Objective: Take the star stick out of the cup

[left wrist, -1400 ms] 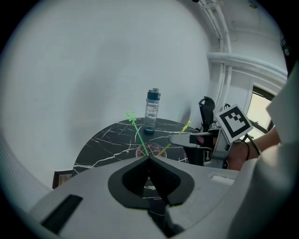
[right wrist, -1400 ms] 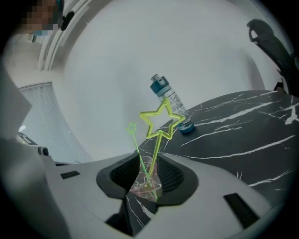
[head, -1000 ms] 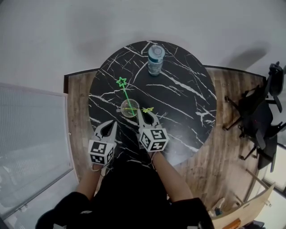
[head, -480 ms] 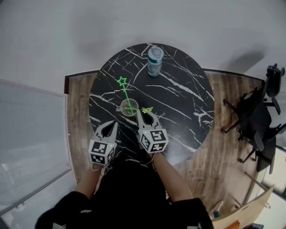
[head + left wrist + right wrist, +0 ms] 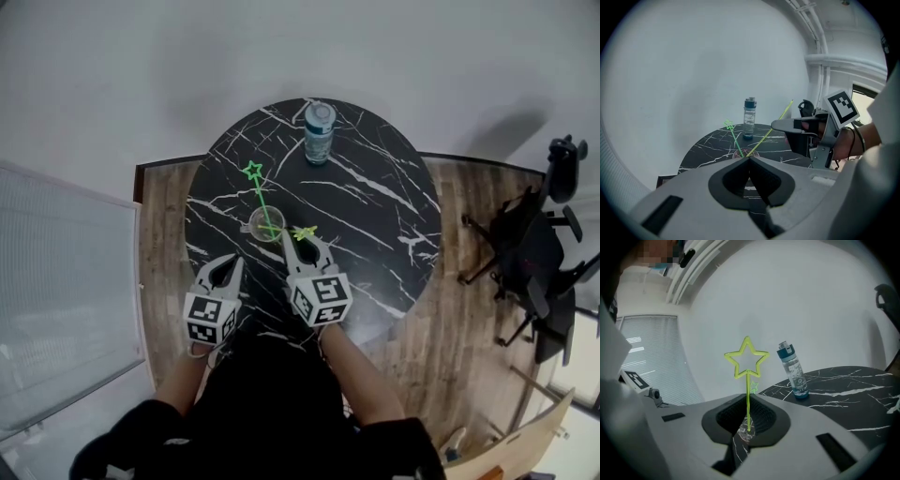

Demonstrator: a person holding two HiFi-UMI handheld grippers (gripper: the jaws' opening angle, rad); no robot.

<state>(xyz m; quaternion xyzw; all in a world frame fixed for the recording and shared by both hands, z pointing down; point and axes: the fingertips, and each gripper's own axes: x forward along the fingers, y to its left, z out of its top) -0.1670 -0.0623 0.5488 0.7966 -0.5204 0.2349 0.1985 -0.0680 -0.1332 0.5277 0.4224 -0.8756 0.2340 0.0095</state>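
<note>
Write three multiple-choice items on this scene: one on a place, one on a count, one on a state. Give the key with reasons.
1. Where does the bottle stand?
A. Near the far edge of the table, beyond the cup
B. Inside the cup
C. On the floor

2. How many star sticks are in view?
A. One
B. Two
C. Four

3. What state are the left tongs in?
A. Shut on the bottle
B. Open round the cup
C. Shut, with nothing between them

Key:
1 A: the head view shows the bottle upright on the table, past the cup.
2 B: a green star stick leans in the cup, and the right tongs grip a yellow star stick.
3 C: the left gripper view shows the jaw tips together, with nothing between them.
</note>
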